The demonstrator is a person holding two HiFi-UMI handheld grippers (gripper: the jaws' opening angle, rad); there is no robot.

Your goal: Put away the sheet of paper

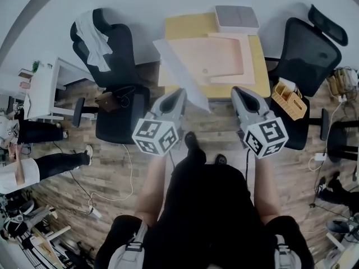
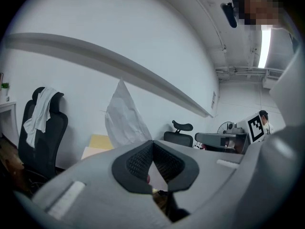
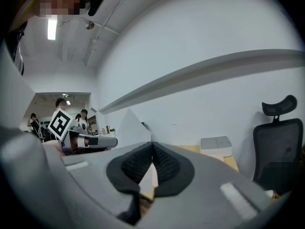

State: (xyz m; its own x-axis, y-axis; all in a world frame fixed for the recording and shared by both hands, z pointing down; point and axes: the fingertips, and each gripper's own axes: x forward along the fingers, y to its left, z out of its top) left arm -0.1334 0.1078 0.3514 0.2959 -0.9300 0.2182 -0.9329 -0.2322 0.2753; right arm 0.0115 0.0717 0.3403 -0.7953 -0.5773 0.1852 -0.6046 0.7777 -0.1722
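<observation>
Left gripper (image 2: 152, 143) jaws pressed together, pinching sheet of paper (image 2: 125, 119), which stands up just above them. Right gripper (image 3: 152, 145) jaws pressed together, nothing pinched; sheet is up-left of them.

Tabletop (image 1: 261, 60) sits just ahead of both grippers. The sheet of paper (image 1: 179, 66) sticks up from my left hand-held gripper (image 1: 180, 93), between it and my right hand-held gripper (image 1: 236, 91). Past the sheet a tray (image 1: 224, 58) lies on the tabletop, with a box (image 1: 236, 18) at the far right end. There's a left chair (image 1: 115, 66) and a right chair (image 1: 311, 49) flanking it.
</observation>
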